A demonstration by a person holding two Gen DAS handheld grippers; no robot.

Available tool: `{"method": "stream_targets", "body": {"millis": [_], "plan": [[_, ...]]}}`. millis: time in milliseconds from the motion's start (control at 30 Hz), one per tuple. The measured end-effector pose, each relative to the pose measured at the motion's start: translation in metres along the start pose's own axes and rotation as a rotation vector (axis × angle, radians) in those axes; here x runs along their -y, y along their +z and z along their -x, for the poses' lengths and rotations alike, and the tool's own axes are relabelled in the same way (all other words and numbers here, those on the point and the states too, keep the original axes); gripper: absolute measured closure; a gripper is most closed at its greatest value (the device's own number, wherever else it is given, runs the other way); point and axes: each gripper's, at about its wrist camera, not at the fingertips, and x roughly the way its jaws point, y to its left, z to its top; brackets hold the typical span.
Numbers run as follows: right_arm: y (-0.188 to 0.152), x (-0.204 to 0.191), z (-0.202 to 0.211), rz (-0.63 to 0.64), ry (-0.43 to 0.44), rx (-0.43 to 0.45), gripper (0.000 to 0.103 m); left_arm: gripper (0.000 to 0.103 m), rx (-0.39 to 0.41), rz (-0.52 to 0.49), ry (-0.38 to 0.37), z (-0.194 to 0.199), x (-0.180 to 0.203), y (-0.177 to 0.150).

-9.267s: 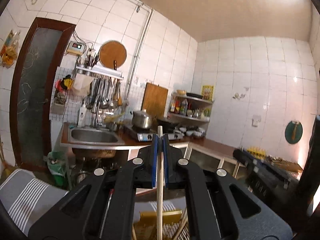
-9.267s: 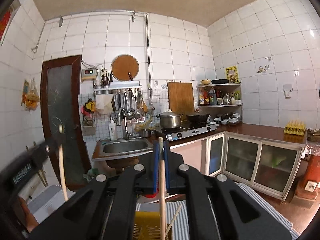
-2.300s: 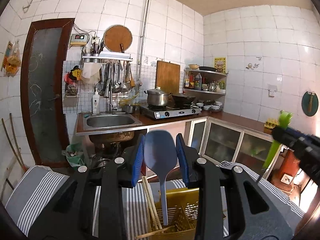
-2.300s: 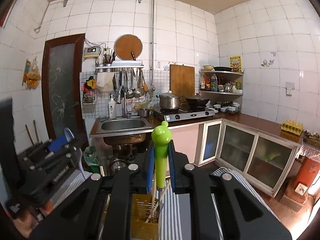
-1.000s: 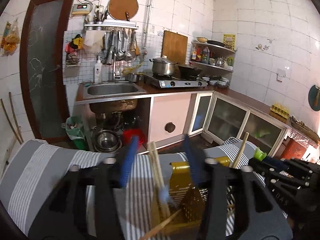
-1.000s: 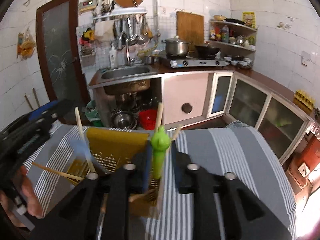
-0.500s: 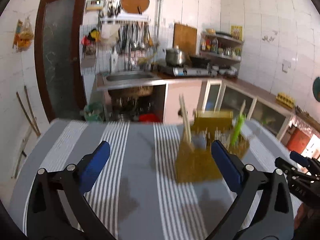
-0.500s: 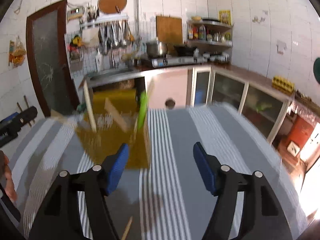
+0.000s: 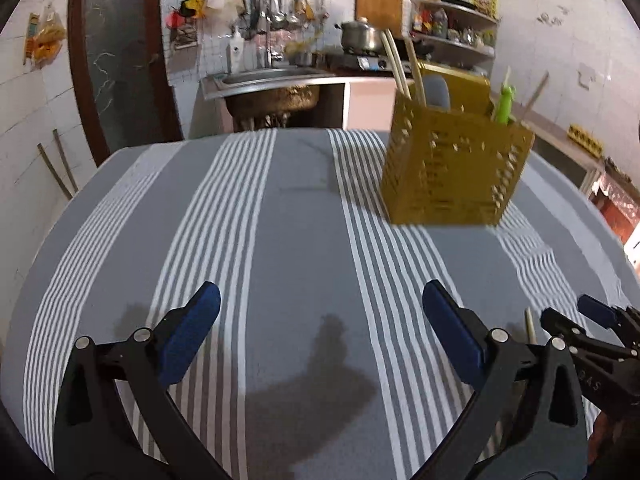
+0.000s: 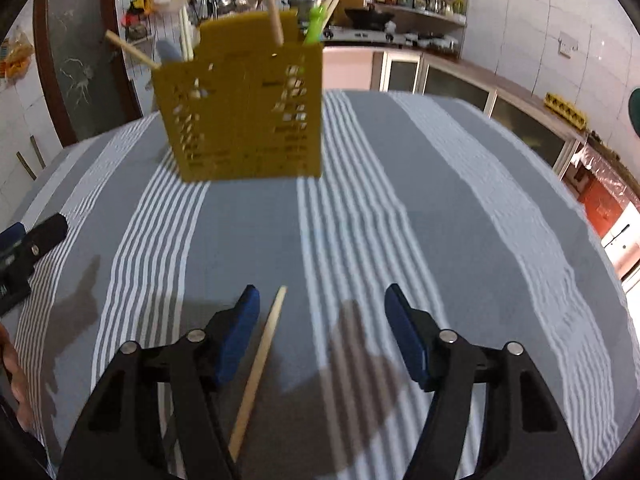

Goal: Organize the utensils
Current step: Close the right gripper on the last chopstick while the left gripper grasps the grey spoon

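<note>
A yellow perforated utensil caddy [image 9: 452,168] [image 10: 248,120] stands on the grey striped tablecloth [image 9: 296,240]. It holds wooden chopsticks [image 9: 400,68], a blue spatula [image 9: 436,88] and a green utensil [image 9: 503,106] [image 10: 314,26]. My left gripper [image 9: 322,320] is wide open, low over bare cloth, with nothing between its fingers. My right gripper [image 10: 322,320] is open and its jaws are closing. One loose chopstick [image 10: 260,360] lies on the cloth between them, close to the left pad [image 10: 240,328] and untouched by either. In the left wrist view the right gripper [image 9: 572,318] shows at the lower right.
The left gripper [image 10: 32,236] and part of a hand [image 10: 12,368] show at the left edge of the right wrist view. Behind the table are a sink [image 9: 272,80], a dark door [image 9: 120,52] and glass-front cabinets [image 10: 460,84]. The cloth falls away at the table's rounded edges.
Both grippers let go of the blue spatula and green utensil, which now stand in the caddy. They came down and back from above it to just over the cloth. Both jaws opened.
</note>
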Motion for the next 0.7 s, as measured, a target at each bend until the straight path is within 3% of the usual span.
{"method": "stream_targets", "body": {"millis": [233,300,500,700], "plan": [[-0.006,-0.016,-0.023,-0.007,0.023,-0.093,0.075,0.005,-0.043,-0.008,-0.011,-0.004,0.006,-0.006],[-0.006,-0.020,-0.024,0.009,0.025,-0.085,0.093,0.005,-0.050,0.002,-0.021,-0.004,0.009,-0.008],[-0.002,-0.006,-0.017,0.020,0.055,-0.077,0.097,0.005,-0.086,-0.015,-0.075,-0.003,0.031,-0.015],[0.001,0.034,-0.016,-0.006,0.059,-0.081,0.097,0.005,-0.137,-0.090,-0.131,-0.001,0.072,-0.029]]}}
